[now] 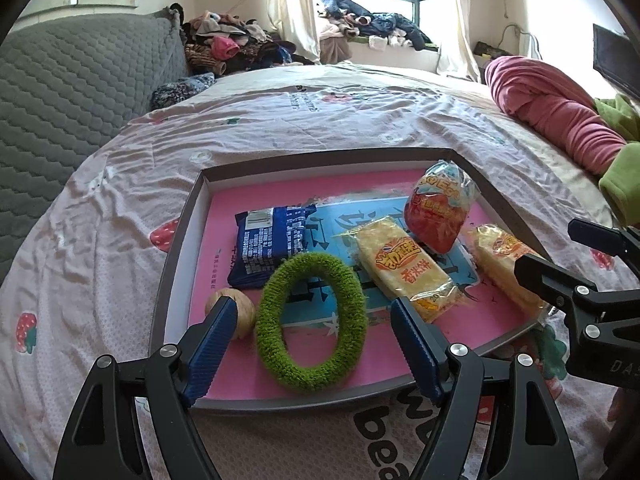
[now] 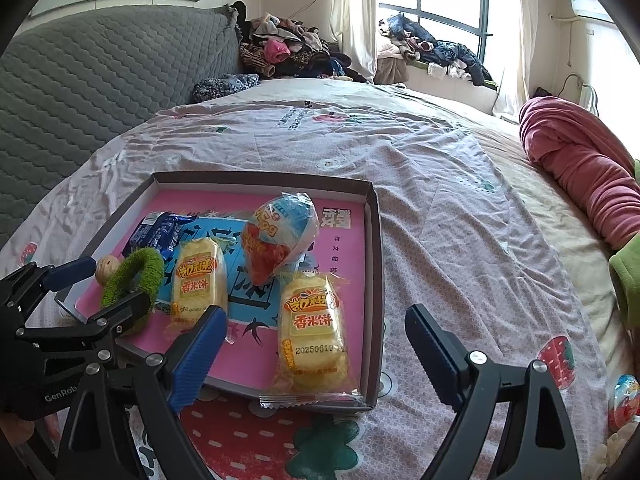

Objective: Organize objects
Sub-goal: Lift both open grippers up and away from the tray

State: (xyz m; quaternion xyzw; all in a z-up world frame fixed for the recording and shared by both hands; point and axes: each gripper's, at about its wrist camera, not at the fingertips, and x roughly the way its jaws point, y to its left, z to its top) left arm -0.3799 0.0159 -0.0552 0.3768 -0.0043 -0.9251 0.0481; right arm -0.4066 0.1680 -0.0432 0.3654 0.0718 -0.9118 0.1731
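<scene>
Left wrist view: a shallow tray (image 1: 182, 236) with a pink floor lies on the bed (image 1: 120, 208). In it are six things: one blue packet (image 1: 268, 242), one green fuzzy ring (image 1: 312, 322), one small wooden ball (image 1: 232, 312) just beside the ring, two yellow rice-cake packets (image 1: 404, 266) (image 1: 502, 264), and one red-and-blue snack bag (image 1: 440, 206) leaning behind them. The left gripper (image 1: 314, 346) hovers over the tray's near edge, its fingers (image 1: 212, 344) spread apart on either side of the ring and holding nothing. The right gripper (image 1: 560, 256) reaches in from the right edge; from here I cannot tell its state.

Right wrist view: the right gripper (image 2: 316, 360) has its fingers (image 2: 196, 354) wide apart and empty, the nearer rice-cake packet (image 2: 312, 340) between them, its wrapper end overhanging the tray rim (image 2: 378, 288). Only this view shows another snack bag (image 2: 624, 400) lying on the bed well apart from the tray, at the far right.

The bed wears a pale strawberry-print sheet. A grey quilted headboard (image 2: 100, 76), heaped clothes (image 2: 288, 52), a curtained window (image 2: 448, 0) and a rolled pink blanket (image 2: 580, 168) surround it.
</scene>
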